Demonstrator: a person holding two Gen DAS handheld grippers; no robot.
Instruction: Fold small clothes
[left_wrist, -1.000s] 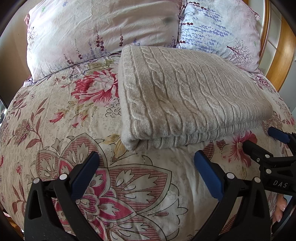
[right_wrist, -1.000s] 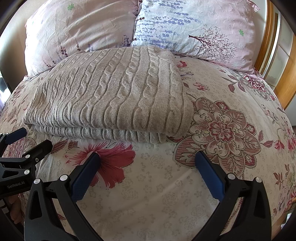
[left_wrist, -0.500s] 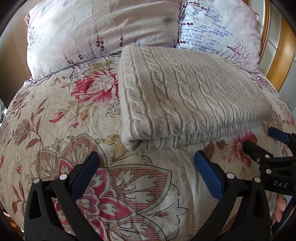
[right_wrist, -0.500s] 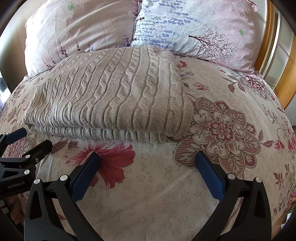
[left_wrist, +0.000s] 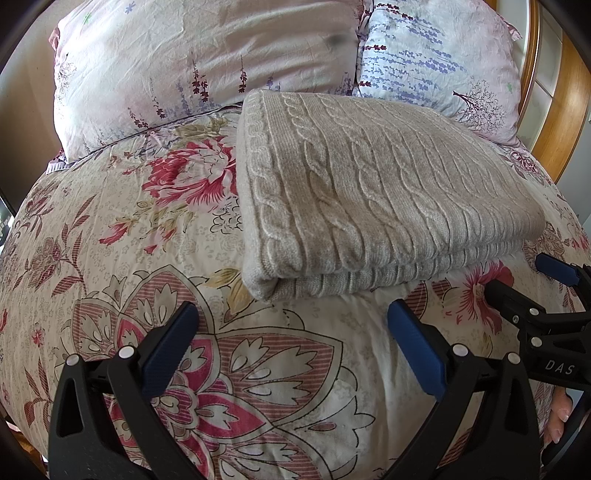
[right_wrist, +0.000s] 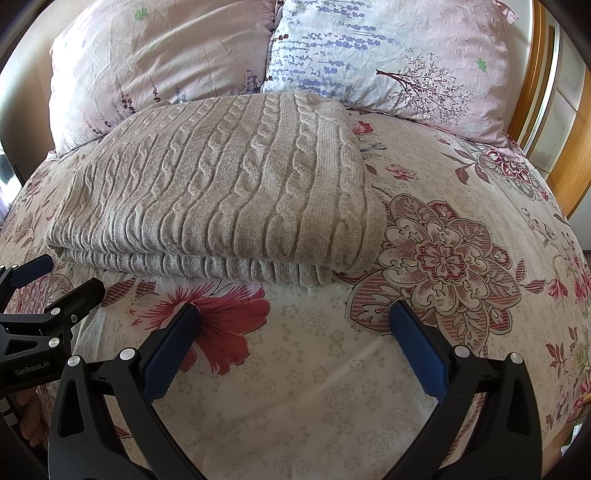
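Note:
A beige cable-knit sweater (left_wrist: 369, 192) lies folded into a thick rectangle on the floral bedspread (left_wrist: 122, 258); it also shows in the right wrist view (right_wrist: 229, 192). My left gripper (left_wrist: 291, 314) is open and empty, hovering just short of the sweater's near left corner. My right gripper (right_wrist: 295, 314) is open and empty, just short of the sweater's near right edge. Each gripper shows at the edge of the other's view: the right one (left_wrist: 517, 280) and the left one (right_wrist: 62, 277).
Two floral pillows (left_wrist: 207, 62) (left_wrist: 439, 59) lean at the head of the bed behind the sweater. A wooden headboard (left_wrist: 565, 110) and a window stand at the far right. The bedspread stretches wide on both sides of the sweater.

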